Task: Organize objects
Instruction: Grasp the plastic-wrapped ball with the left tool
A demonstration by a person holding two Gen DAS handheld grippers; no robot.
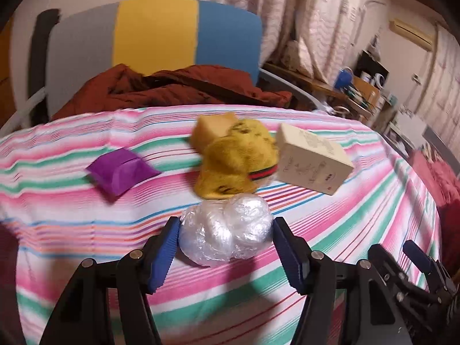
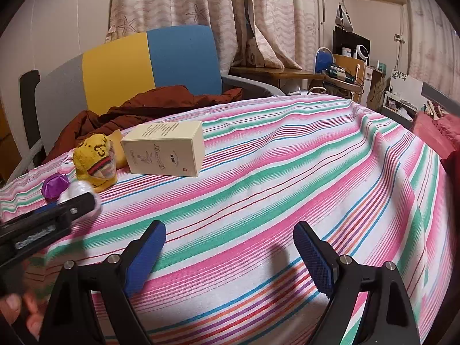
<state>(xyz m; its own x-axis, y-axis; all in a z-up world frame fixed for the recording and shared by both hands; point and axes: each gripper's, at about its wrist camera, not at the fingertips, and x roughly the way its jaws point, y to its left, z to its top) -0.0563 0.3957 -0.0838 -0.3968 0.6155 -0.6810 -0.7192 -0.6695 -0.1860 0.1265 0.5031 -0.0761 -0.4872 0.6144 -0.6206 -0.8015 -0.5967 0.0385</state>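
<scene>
On the striped worktop (image 1: 72, 178) in the left wrist view, the left gripper (image 1: 225, 237) sits low in the frame with a crumpled clear plastic bundle (image 1: 227, 230) between its blue fingers (image 1: 162, 254). Both pads lie against the bundle's sides; firm pressure cannot be confirmed. Directly above the bundle lie a yellow knit item (image 1: 233, 161), a tan block (image 1: 212, 129) partly hidden behind it, and a cream box (image 1: 312, 158) tilted at centre right. A purple pouch (image 1: 120, 171) lies apart at centre left. Bare cloth is open left of the bundle. The worktop's far edge meets a rust-red garment (image 1: 178, 86) and a chair (image 1: 158, 34). The right gripper (image 1: 414, 270) is cut off at lower right. The frame shows motion blur.

In the right wrist view, the right gripper (image 2: 230, 253) is angled downward with fingers spread wide over bare cloth, nothing between them. A broad open area extends to the worktop's right edge. The left gripper enters from centre left, covering most of the bundle (image 2: 79, 188). A blurred hand (image 2: 20, 313) is cut off at lower left.
</scene>
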